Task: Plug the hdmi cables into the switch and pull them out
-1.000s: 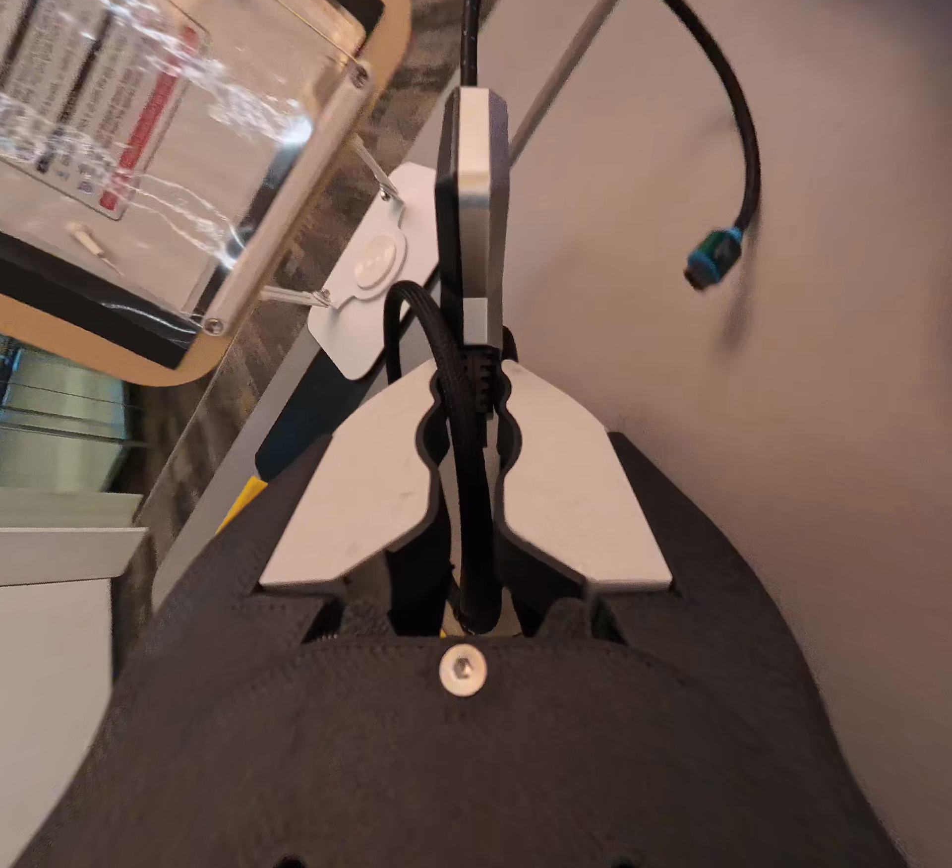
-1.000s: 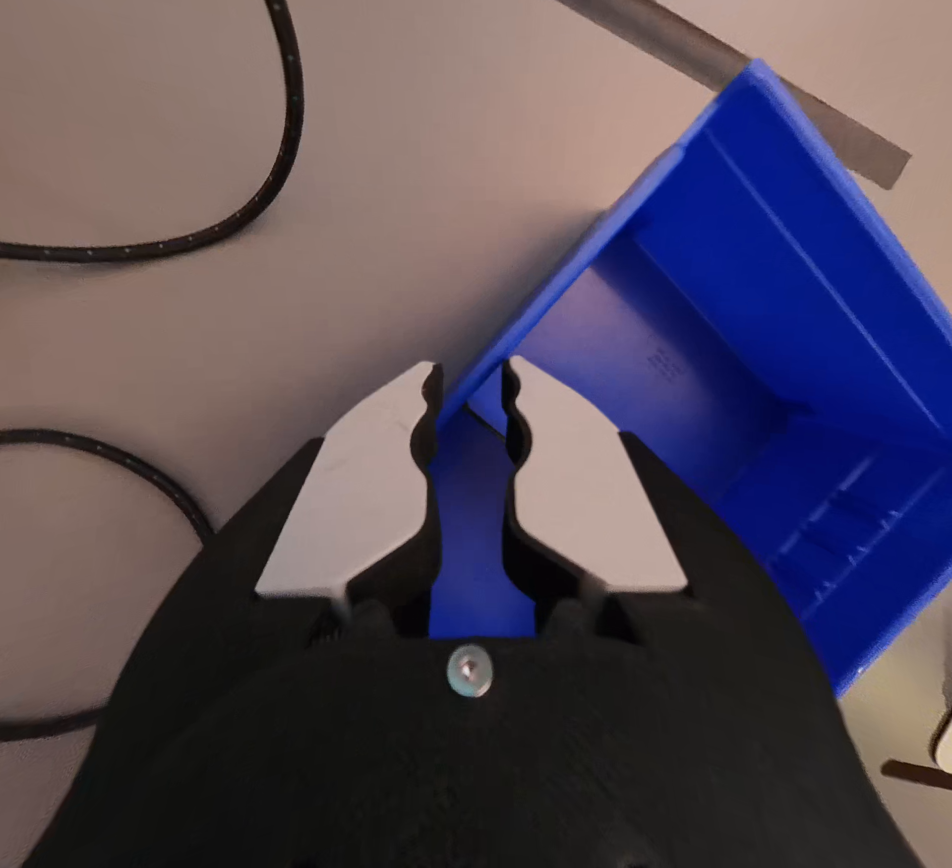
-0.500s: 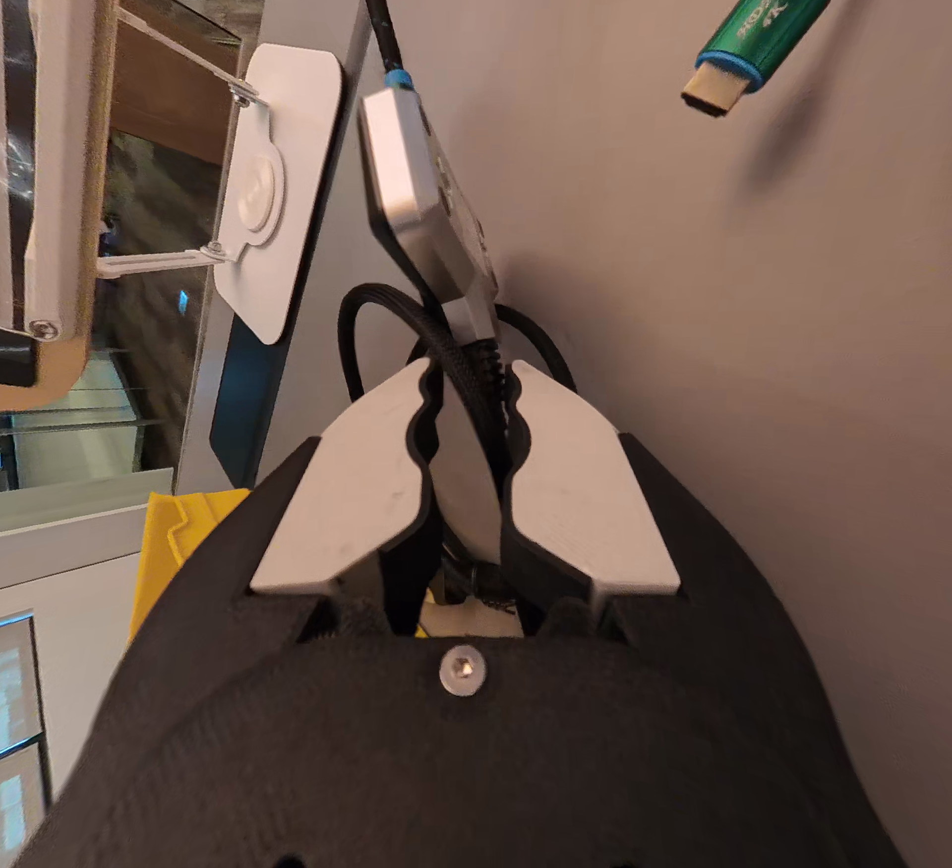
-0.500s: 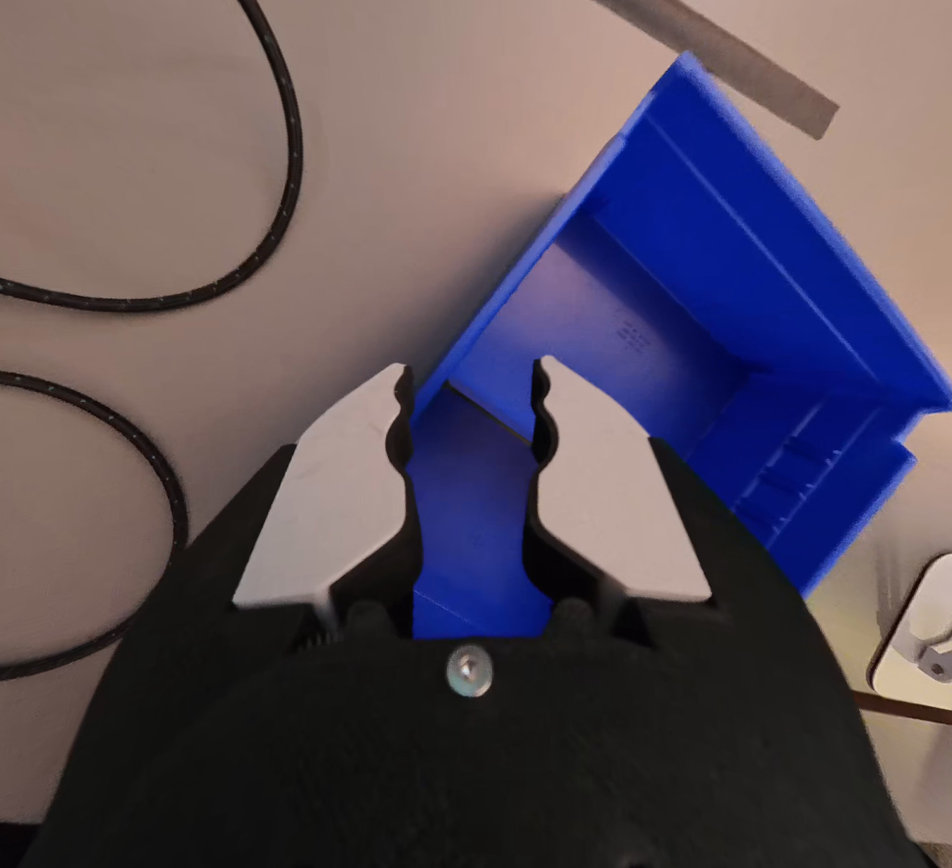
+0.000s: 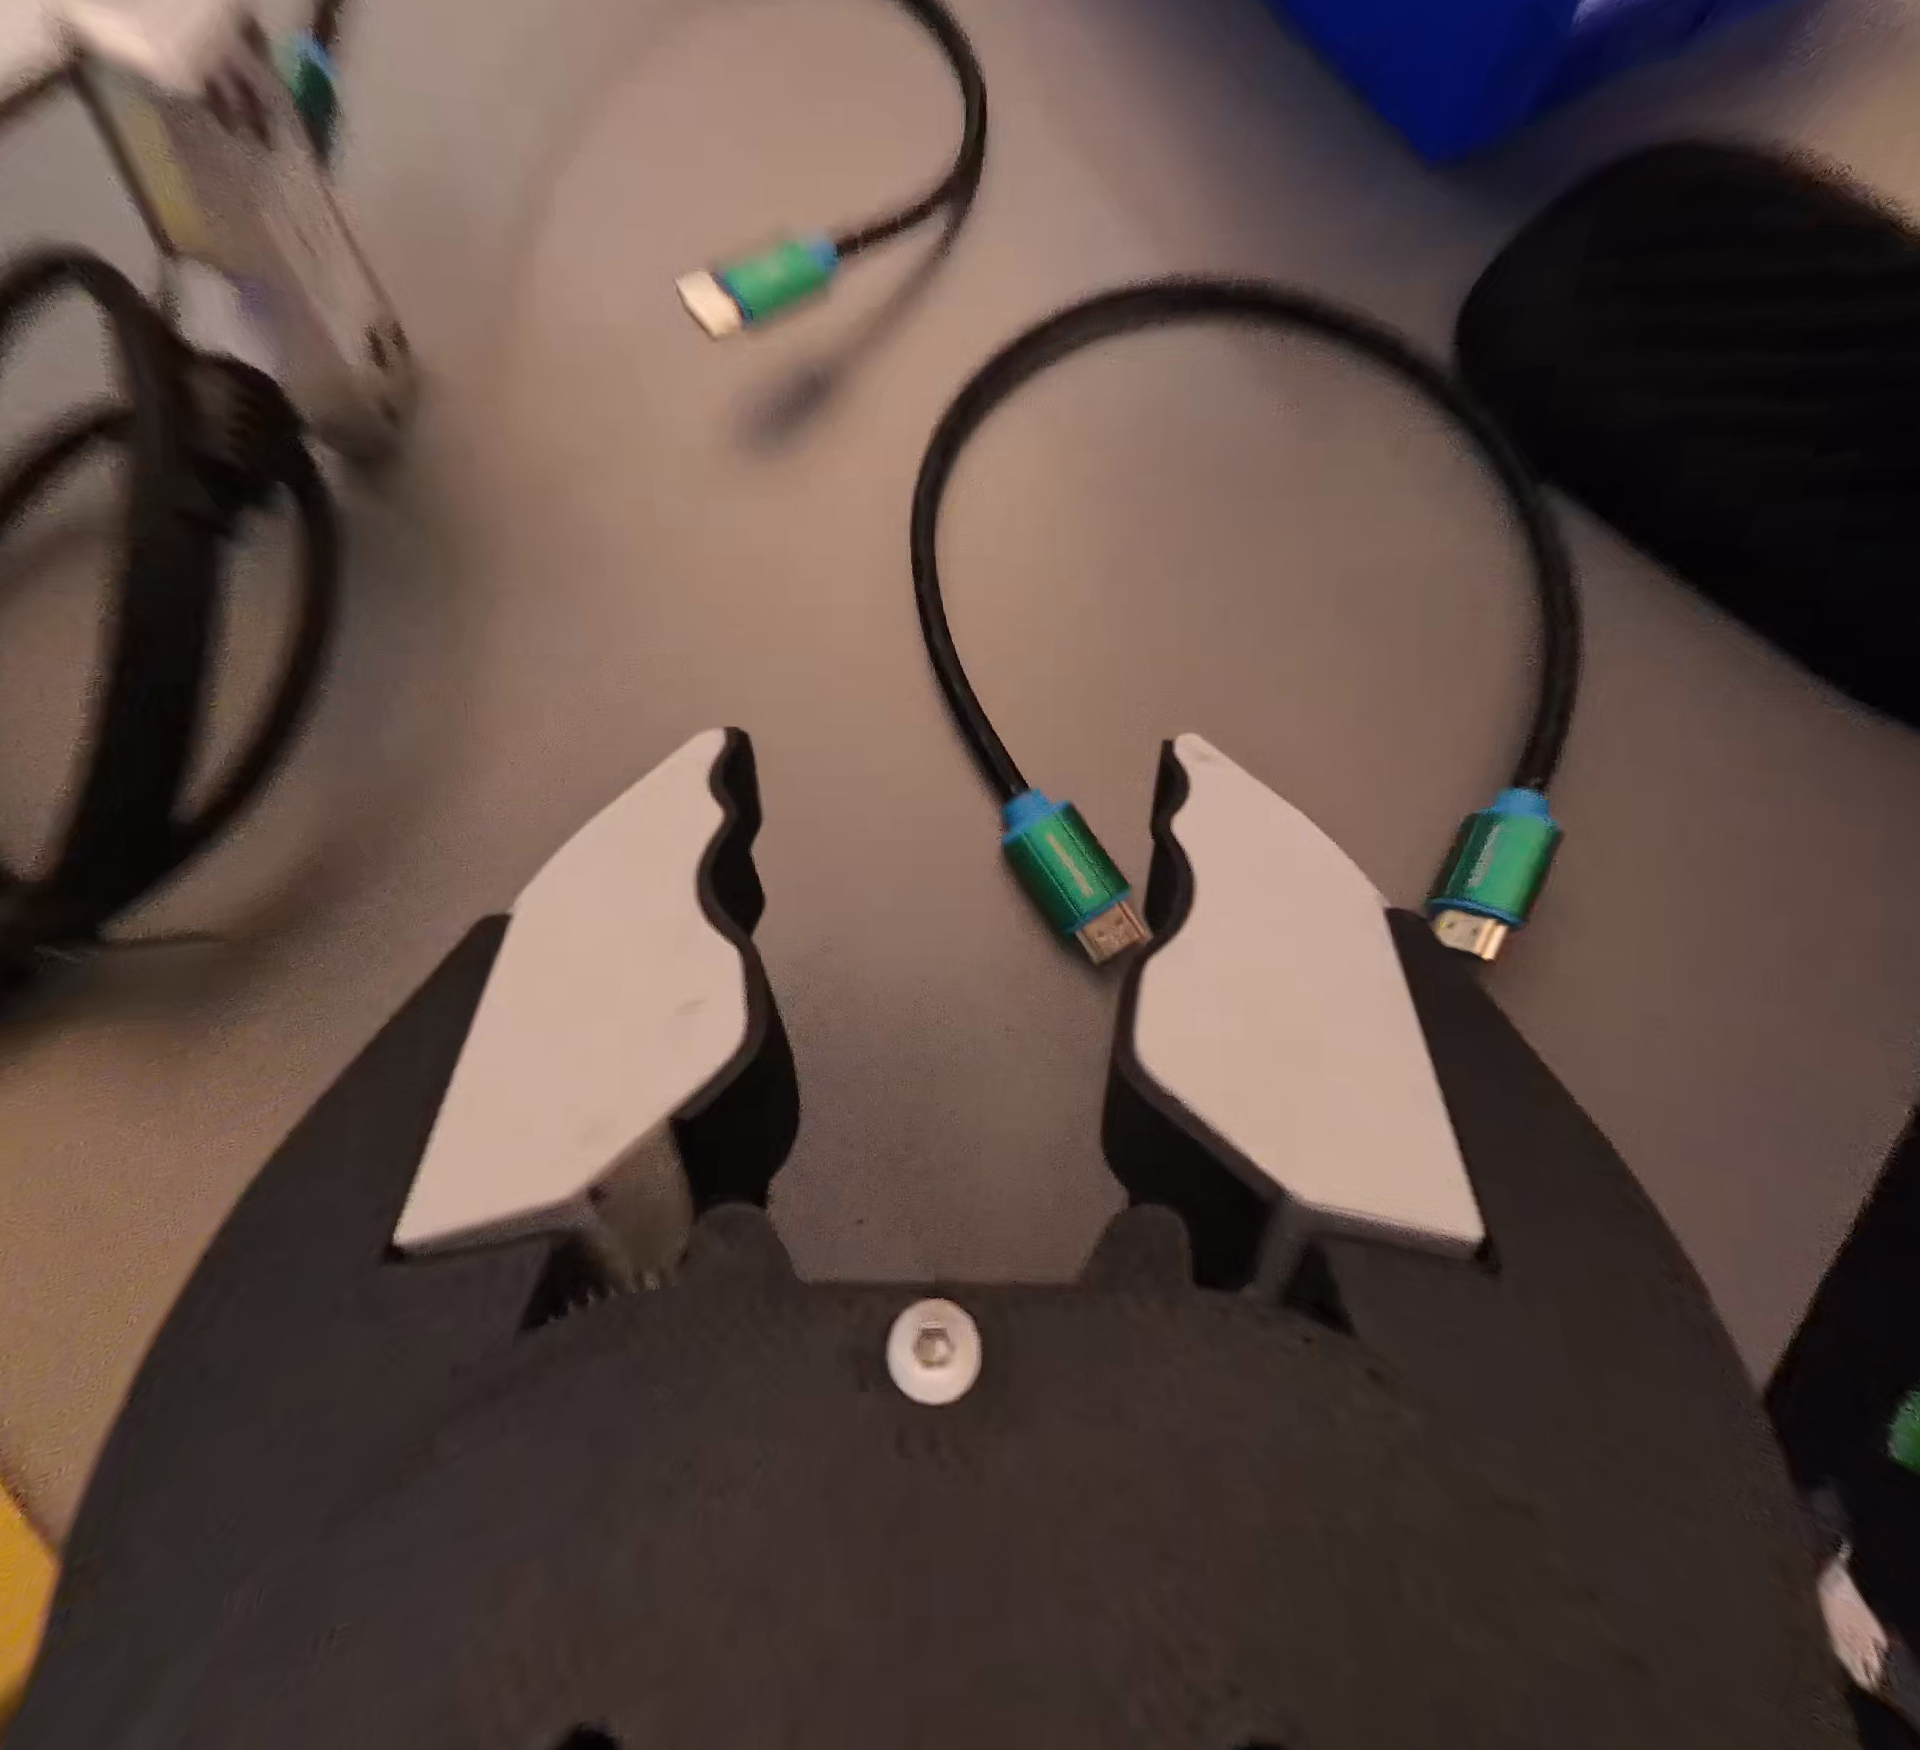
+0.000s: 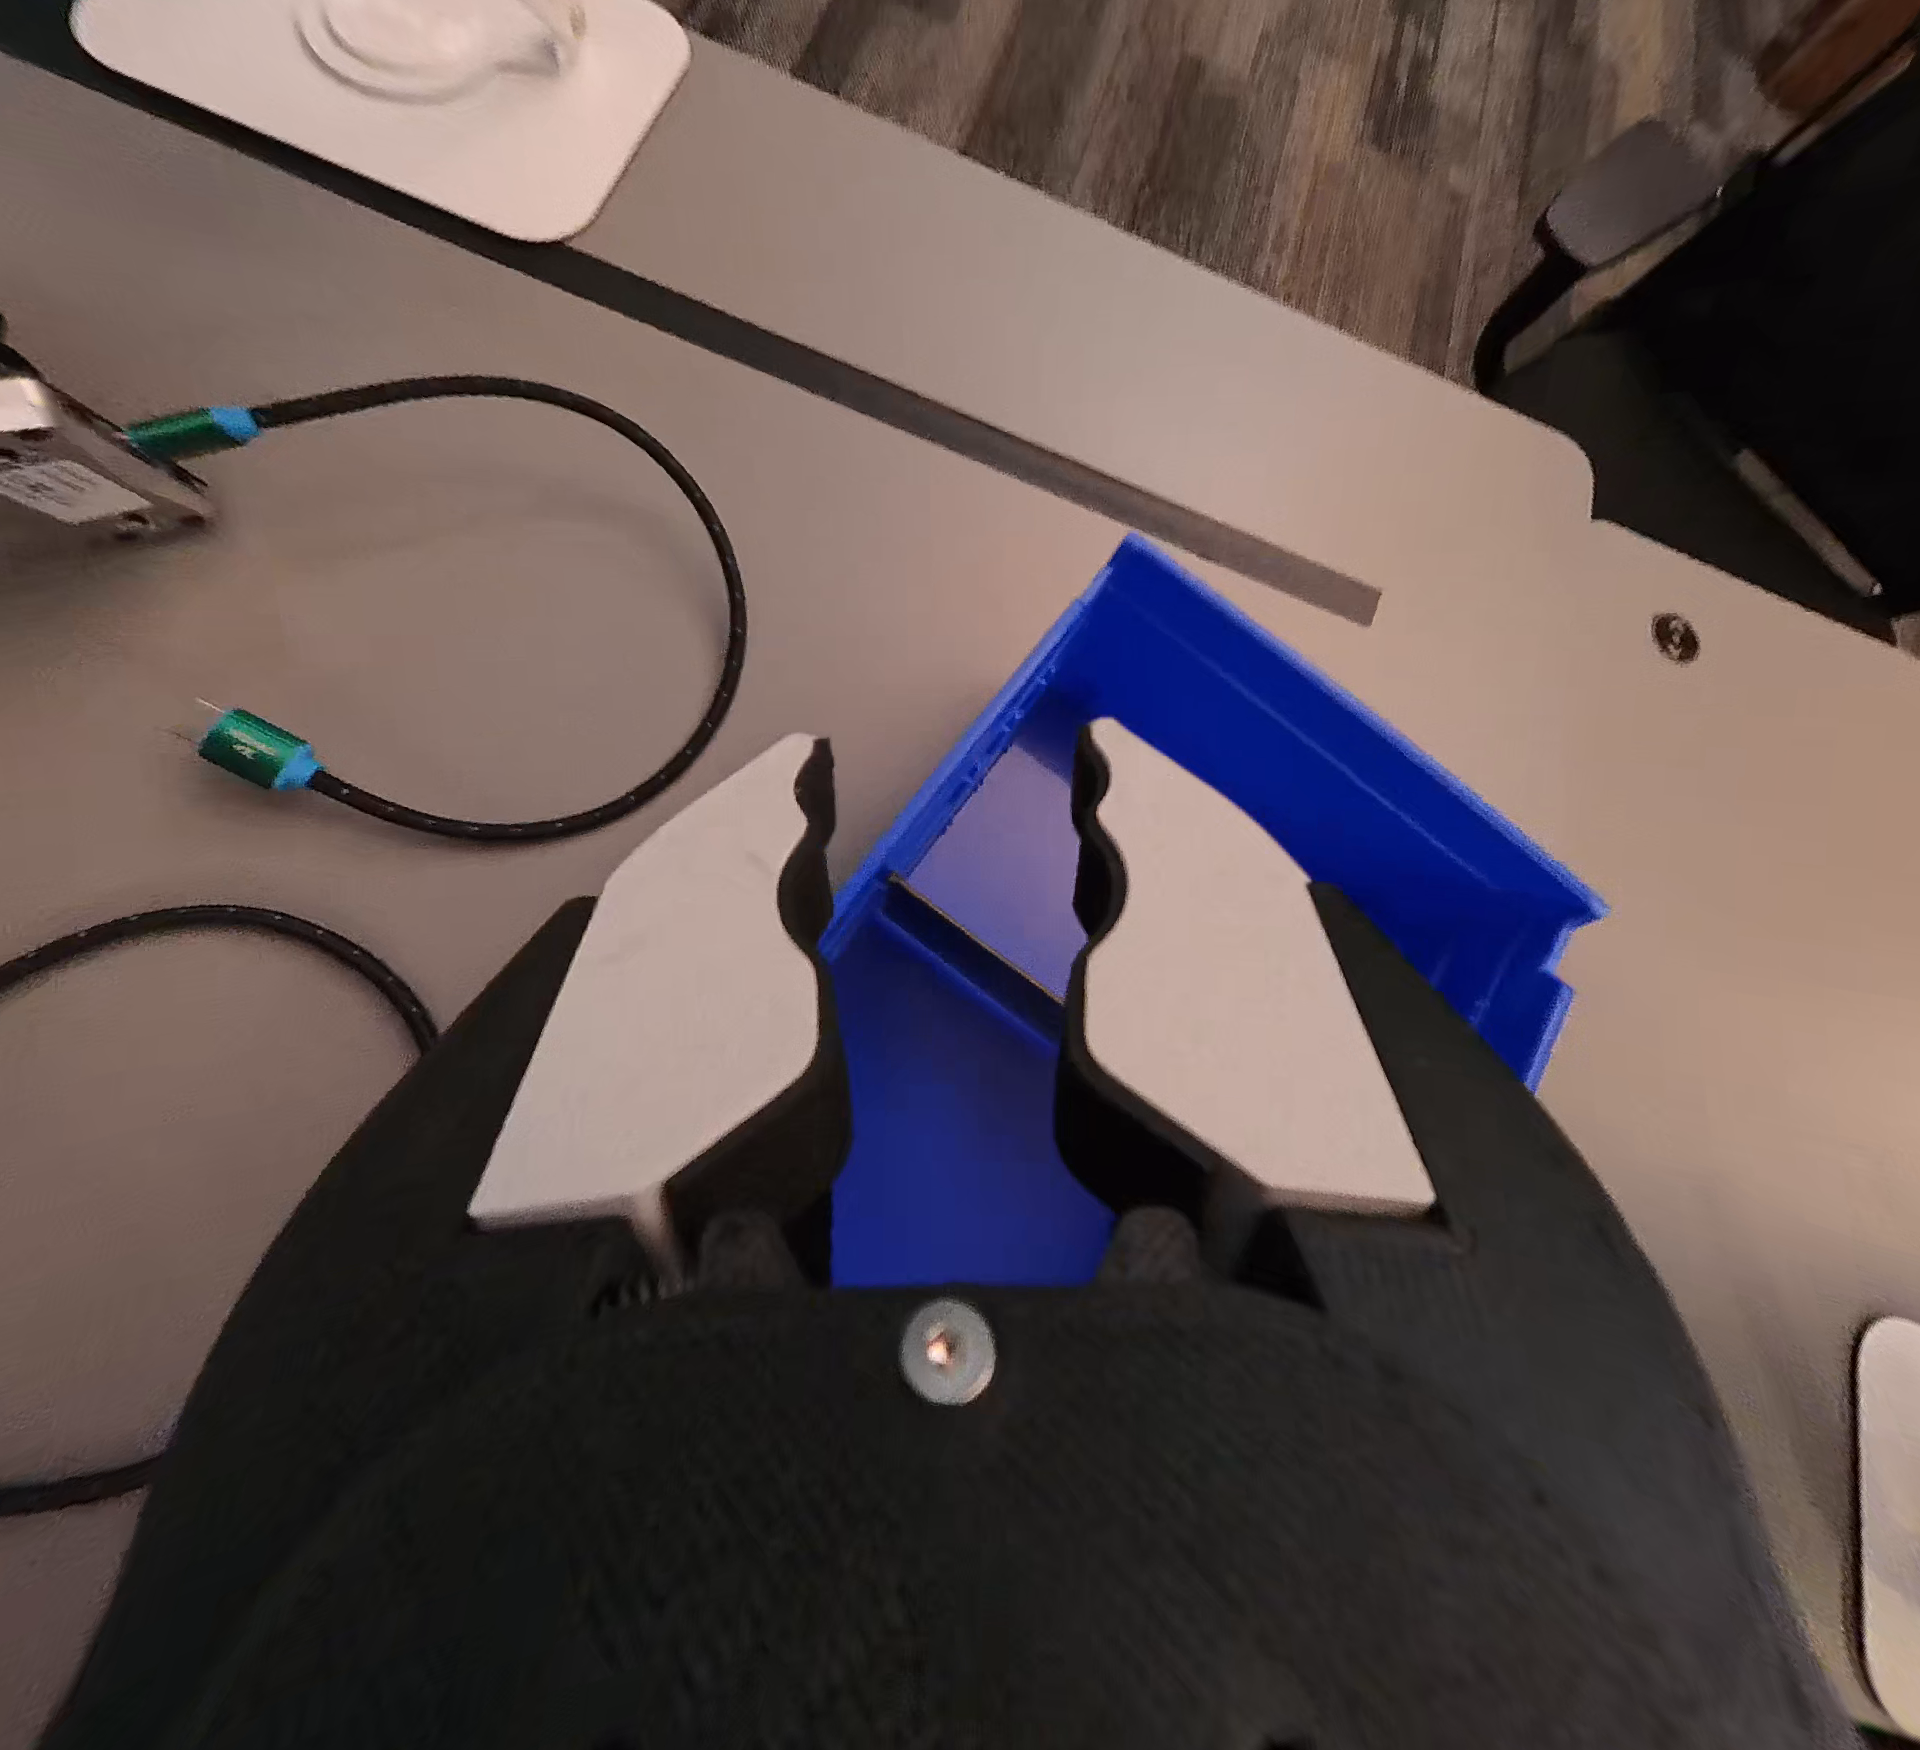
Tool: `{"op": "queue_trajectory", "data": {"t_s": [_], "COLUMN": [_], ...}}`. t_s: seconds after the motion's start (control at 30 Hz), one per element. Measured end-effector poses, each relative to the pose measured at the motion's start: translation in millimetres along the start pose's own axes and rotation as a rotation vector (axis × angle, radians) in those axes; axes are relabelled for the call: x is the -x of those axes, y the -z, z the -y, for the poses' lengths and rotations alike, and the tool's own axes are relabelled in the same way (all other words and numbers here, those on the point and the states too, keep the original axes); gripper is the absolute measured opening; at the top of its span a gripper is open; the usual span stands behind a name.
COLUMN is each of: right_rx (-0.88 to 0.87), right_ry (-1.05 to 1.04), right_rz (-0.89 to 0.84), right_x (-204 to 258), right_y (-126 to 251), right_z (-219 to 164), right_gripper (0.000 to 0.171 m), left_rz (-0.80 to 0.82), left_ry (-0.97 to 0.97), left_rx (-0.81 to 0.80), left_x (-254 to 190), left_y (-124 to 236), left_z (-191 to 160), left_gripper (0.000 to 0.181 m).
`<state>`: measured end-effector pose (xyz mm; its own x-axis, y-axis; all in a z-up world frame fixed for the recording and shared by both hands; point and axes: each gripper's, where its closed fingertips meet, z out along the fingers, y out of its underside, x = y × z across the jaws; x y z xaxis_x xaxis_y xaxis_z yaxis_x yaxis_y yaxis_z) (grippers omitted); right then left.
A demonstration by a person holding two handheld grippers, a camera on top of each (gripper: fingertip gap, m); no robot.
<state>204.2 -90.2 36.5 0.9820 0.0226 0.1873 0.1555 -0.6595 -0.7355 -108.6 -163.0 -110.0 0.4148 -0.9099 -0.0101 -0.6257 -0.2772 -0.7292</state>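
The silver switch (image 5: 239, 214) lies on the grey table at the upper left, blurred. It also shows at the left edge of the right wrist view (image 6: 73, 474). One HDMI cable has a green plug (image 6: 192, 433) in the switch, and its other plug (image 5: 764, 287) lies free. A second short cable (image 5: 1247, 318) lies looped with both green plugs free, one (image 5: 1075, 874) beside my left gripper's right finger. My left gripper (image 5: 951, 755) is open and empty above the table. My right gripper (image 6: 951, 744) is open over a blue bin's corner.
The blue bin (image 6: 1299, 724) stands on the table near its far edge. A thick black cable coil (image 5: 156, 557) lies left of the switch. A white stand base (image 6: 395, 59) sits at the far left, and another white pad (image 6: 1891, 1492) at the right. My right gripper's black body (image 5: 1714, 401) shows in the left view.
My left gripper has let go of the switch's cable, opened wide and swung over to the loose cable. My right gripper's jaws have widened over the bin, and it has pulled back.
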Motion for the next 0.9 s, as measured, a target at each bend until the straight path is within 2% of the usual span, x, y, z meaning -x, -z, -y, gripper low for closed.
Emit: {"op": "queue_trajectory", "data": {"t_s": [0.1, 0.17, 0.23, 0.27, 0.3, 0.37, 0.43, 0.5, 0.6, 0.67, 0.77, 0.9], "right_rx": [-0.045, -0.058, -0.063, -0.066, -0.072, -0.098, -0.161, -0.27, -0.404, -0.4, -0.365, -0.422], "right_ry": [0.023, 0.033, 0.053, 0.067, 0.085, 0.145, 0.277, 0.491, 0.832, 0.912, 0.963, 1.09], "right_rz": [0.009, 0.008, 0.009, 0.009, 0.01, 0.042, 0.147, 0.337, 0.785, 0.983, 1.11, 1.069], "right_x": [7, 10, 14, 16, 19, 33, 65, 119, 216, 262, 307, 337], "right_y": [9, 13, 15, 16, 16, 15, 12, 11, 20, 19, 12, 6], "right_z": [8, 10, 12, 13, 16, 23, 34, 42, 15, -1, -15, -25], "right_gripper": [0.046, 0.046, 0.046, 0.046, 0.046, 0.042, 0.041, 0.04, 0.039, 0.04, 0.045, 0.051], "left_rz": [0.003, 0.026, 0.025, 0.002, -0.011, 0.02, 0.072, 0.119, 0.222, 0.29, 0.327, 0.352], "left_ry": [0.018, 0.034, 0.038, 0.023, -0.002, -0.058, -0.125, -0.204, -0.286, -0.317, -0.335, -0.352], "left_rx": [0.156, 0.201, 0.206, 0.217, 0.233, 0.27, 0.326, 0.349, 0.297, 0.261, 0.227, 0.207], "left_x": [-15, -16, -17, -20, -21, -11, 3, 17, 38, 49, 54, 56], "left_y": [-26, -33, -33, -32, -32, -32, -28, -19, 2, 18, 33, 43], "left_z": [-31, -39, -39, -38, -38, -37, -38, -34, -14, -2, 6, 8], "left_gripper": [0.073, 0.071, 0.06, 0.035, 0.021, 0.02, 0.019, 0.018, 0.017, 0.017, 0.017, 0.016]}}
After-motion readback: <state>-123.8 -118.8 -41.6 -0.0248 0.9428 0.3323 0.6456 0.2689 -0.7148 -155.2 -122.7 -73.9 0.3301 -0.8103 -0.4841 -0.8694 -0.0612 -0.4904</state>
